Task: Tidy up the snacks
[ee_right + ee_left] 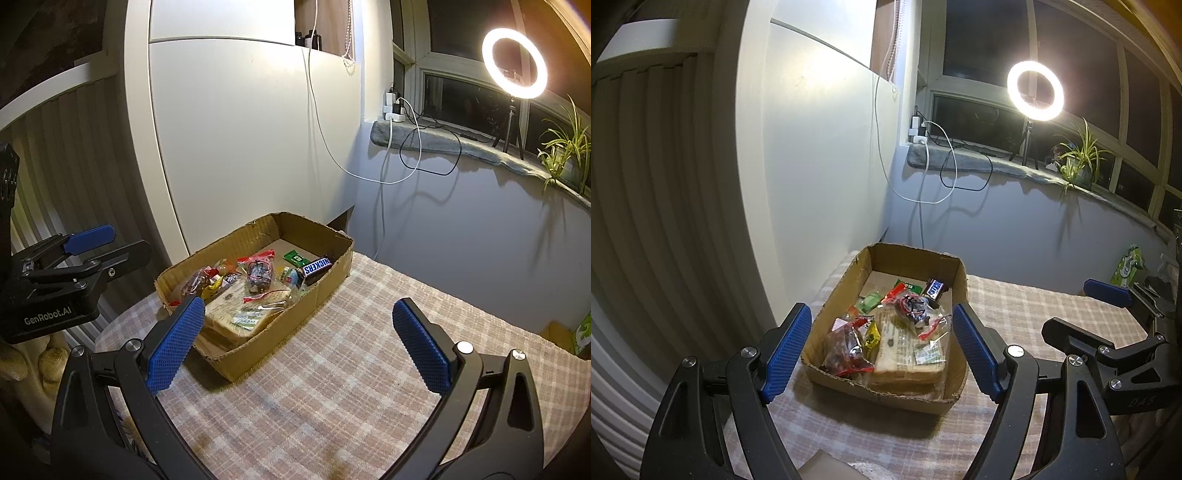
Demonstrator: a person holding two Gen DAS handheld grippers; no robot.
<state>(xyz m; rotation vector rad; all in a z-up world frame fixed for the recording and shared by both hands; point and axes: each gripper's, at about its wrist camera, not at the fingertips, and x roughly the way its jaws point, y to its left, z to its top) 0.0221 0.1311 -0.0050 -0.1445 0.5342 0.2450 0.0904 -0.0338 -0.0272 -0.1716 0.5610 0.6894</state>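
My left hand-held gripper (879, 350) is spread wide, empty, straight before the box (846, 291) of snacks (916, 308) on the worktop (332, 369). Box's long axis runs away from me. Right hand-held gripper (299, 347), also released, has the box ahead-left. Left is nearer, I judge.

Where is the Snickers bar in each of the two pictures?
Left wrist view: the Snickers bar lies at the far right end of the cardboard box, just above picture centre.
Right wrist view: the Snickers bar lies at the box's far right end, beside a small green packet, near picture centre.
Shared landmark: the glowing ring light on the windowsill, upper right in both.
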